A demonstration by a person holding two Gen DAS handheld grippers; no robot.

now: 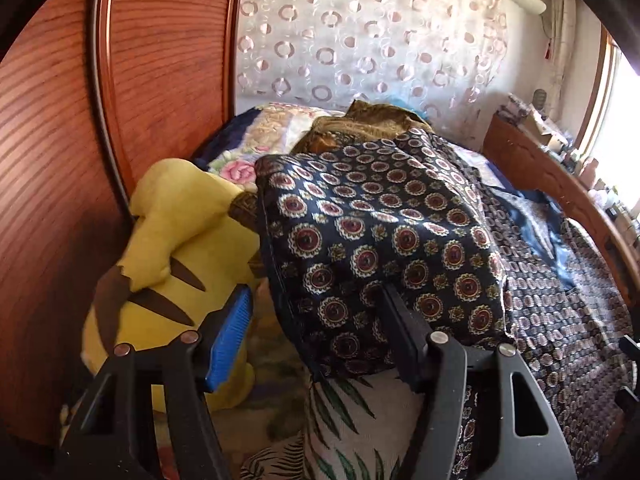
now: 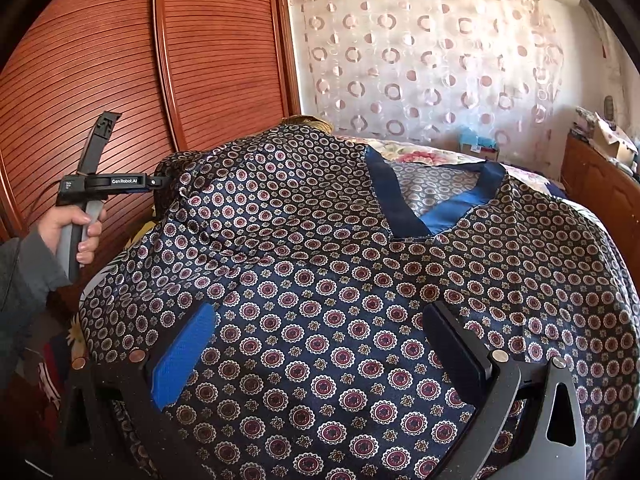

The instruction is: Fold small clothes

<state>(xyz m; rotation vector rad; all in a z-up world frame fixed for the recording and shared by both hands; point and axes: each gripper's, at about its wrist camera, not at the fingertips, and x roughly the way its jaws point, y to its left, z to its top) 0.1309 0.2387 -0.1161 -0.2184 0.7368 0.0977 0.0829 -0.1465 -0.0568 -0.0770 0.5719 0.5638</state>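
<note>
A dark blue top [image 2: 340,280] with round red-and-white medallions and a blue V-neck [image 2: 420,216] lies spread over the bed. One side of the top [image 1: 380,220] is draped over a leaf-print pillow [image 1: 352,420]. My left gripper [image 1: 314,292] reaches in at this draped edge. Its jaws stand apart with the cloth's edge between them, and the blue pad [image 1: 230,332] is clear of the fabric. My right gripper [image 2: 322,308] hovers open low over the front of the top, nothing pinched. A person's hand [image 2: 74,228] holds the left gripper's handle at the far left.
A yellow plush toy [image 1: 180,248] lies left of the pillow against the reddish wooden wardrobe doors [image 1: 60,160]. A floral quilt [image 1: 256,136] and a brown cloth [image 1: 360,124] lie behind. A wooden bed rail [image 1: 560,184] and a cluttered shelf run along the right.
</note>
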